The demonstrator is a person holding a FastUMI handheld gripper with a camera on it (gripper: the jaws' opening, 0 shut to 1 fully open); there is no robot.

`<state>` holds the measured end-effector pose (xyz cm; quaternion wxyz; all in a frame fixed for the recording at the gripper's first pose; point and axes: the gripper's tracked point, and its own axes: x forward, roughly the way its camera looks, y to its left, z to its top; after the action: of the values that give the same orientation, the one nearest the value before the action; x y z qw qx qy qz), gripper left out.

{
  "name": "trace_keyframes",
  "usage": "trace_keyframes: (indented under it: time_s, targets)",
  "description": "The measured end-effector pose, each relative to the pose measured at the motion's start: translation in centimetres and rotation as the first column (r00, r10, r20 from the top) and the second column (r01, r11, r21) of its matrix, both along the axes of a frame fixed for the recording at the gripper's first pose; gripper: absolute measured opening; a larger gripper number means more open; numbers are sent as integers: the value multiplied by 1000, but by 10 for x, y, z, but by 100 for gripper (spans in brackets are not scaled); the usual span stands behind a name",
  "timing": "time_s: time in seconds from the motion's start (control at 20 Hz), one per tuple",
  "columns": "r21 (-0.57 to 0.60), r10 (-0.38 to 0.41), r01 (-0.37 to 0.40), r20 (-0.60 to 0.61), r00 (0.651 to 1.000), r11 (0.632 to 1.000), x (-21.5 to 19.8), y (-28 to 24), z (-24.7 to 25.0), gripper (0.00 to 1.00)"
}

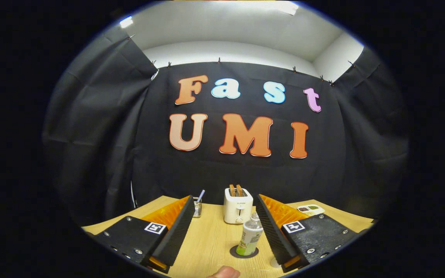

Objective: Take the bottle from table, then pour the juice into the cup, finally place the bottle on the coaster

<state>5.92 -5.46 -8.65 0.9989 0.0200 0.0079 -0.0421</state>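
Wooden table in a booth hung with black cloth. One gripper, fingers spread wide, holding nothing. One bottle upright on one dark round coaster, between the fingers, close to the right one. Beyond: one toaster, one pen holder, one small tray. One fingertip nearest the camera.

Bottle stands upright on coaster between the gripper's wide-spread fingers, nearer the right one; toaster beyond on table.
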Motion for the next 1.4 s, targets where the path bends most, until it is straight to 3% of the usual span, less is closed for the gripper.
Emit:
trace_keyframes:
  time_s: [0.25, 0.55, 0.75, 1.4]
  targets:
    - [49, 8, -11, 68, 998, 999, -24, 18, 42, 94]
    - [44, 35, -38, 55, 998, 998, -42, 37, 61, 94]
    - [73, 83, -86, 48, 995, 994, -46, 47, 67, 94]
    - [81, 62, -65, 39, 997, 995, -45, 41, 61, 94]
